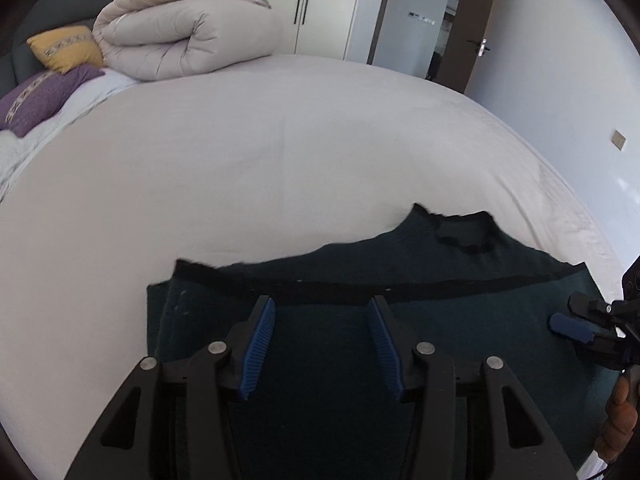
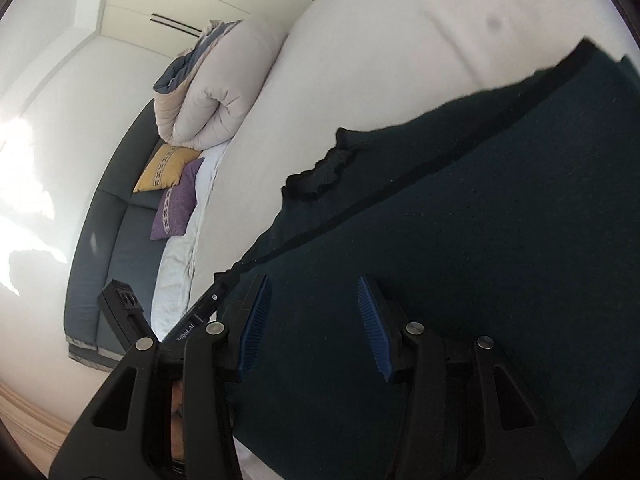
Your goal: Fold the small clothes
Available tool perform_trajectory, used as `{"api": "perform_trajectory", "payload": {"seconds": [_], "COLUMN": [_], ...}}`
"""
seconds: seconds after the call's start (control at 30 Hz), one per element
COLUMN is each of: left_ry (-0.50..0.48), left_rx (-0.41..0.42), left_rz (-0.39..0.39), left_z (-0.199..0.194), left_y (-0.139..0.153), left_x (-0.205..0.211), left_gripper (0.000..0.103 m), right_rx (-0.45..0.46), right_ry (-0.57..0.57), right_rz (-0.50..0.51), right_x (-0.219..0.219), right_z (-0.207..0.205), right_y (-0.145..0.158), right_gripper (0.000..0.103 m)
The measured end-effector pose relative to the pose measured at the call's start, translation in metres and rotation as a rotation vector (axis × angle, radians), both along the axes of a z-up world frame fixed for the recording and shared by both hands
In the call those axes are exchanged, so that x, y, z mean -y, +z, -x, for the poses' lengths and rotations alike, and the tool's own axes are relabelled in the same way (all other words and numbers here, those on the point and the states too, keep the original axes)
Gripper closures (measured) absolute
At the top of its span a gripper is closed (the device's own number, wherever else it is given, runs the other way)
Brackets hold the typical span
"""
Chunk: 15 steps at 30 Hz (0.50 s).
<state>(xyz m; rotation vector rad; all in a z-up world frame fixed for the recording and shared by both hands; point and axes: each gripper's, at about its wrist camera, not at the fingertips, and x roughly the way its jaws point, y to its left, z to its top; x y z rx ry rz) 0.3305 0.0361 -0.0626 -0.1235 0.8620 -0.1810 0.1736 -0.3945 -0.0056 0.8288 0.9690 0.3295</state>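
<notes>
Bedroom surroundings frame our work: the white bed (image 1: 280, 168) carries a dark green garment (image 1: 460, 280) spread flat across the lower centre and right of the left wrist frame, so we can fold it on a smooth base. Its black trim band (image 1: 400, 286) runs straight across, with a ruffled collar at the far edge. We hold the left gripper (image 1: 322, 344) spread wide above it, grasping nothing; the right gripper (image 2: 316, 326) likewise gapes empty. A folded duvet (image 1: 184, 36) sits upper left.
</notes>
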Motion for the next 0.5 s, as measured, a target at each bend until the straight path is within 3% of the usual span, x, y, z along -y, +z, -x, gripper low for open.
{"api": "perform_trajectory", "payload": {"seconds": [0.07,0.2,0.3,0.5], "left_ry": [0.007,0.036,0.035,0.035], "left_rx": [0.015,0.018,0.029,0.036], "left_rz": [0.12,0.203,0.188,0.187], "left_z": [0.005,0.01,0.011,0.011], "left_y": [-0.009,-0.013,-0.014,-0.019], "left_x": [-0.023,-0.041,-0.037,-0.036], "left_gripper": [0.051,0.052,0.052,0.052], "right_rx": [0.013,0.042,0.034,0.051], "right_ry": [-0.024,-0.166,-0.289,-0.469], "right_rz": [-0.027,-0.051,-0.065,0.045], "right_x": [0.009,0.057,0.107,0.155], "right_z": [-0.011,-0.022,-0.018,0.009], "right_y": [-0.012,-0.021,-0.029,-0.008], "right_gripper": [0.066,0.071,0.091,0.087]}}
